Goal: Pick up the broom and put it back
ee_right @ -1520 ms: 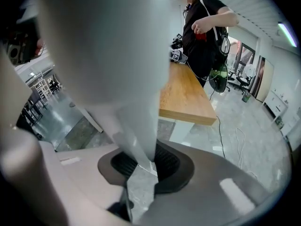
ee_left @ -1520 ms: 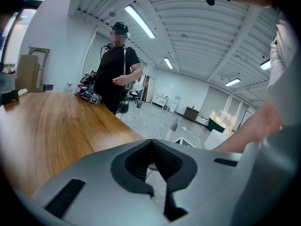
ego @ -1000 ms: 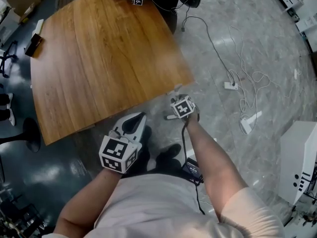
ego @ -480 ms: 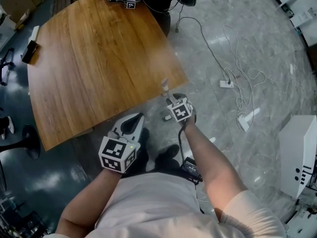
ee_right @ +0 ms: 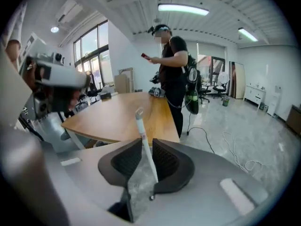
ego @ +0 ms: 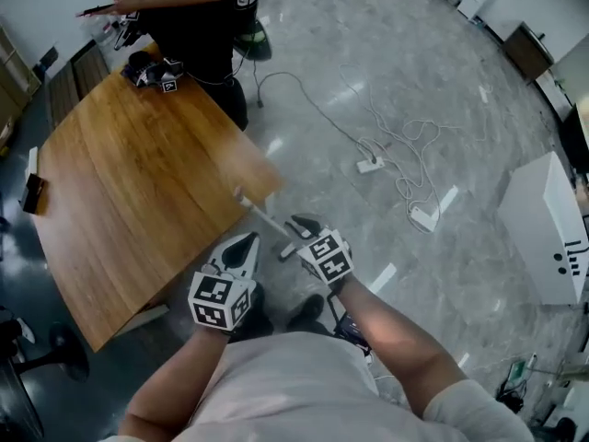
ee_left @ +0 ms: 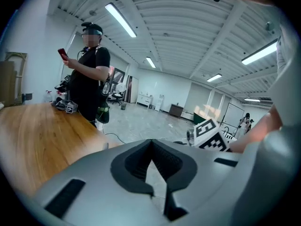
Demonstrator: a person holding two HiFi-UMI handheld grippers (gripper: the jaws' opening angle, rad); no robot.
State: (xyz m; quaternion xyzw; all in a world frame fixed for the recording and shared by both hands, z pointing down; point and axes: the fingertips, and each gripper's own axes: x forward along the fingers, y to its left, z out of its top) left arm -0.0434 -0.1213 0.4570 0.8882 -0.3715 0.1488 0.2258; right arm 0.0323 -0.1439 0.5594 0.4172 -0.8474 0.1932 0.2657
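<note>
At the left of the head view the wooden counter (ego: 138, 191) runs away from you, with a person (ego: 198, 17) standing at its far end. Your left gripper (ego: 247, 243) hangs just off the counter's near edge. Its own view shows its jaws pressed together at the tips with nothing between them, so it takes no part in the hold. Just to its right is the broom (ego: 261, 214), of which only the thin white handle shows. The long axis slants from your right gripper (ego: 296, 236) up and to the left, and the free end reaches over the counter's near corner. In the right gripper view the handle stands nearly upright between the jaws, tipped a little left, its capped end well beyond the tips. Those jaws have just been closing and now clench the handle. The brush end, below the grip, is out of sight in every view. So the right hand alone carries the broom, and the left is near enough to steady it if it swings. Further right the floor (ego: 433, 274) carries loose cables (ego: 396, 155). I judge the unseen lower end is the part most likely to catch as you carry it. No view shows where the broom belongs.
</note>
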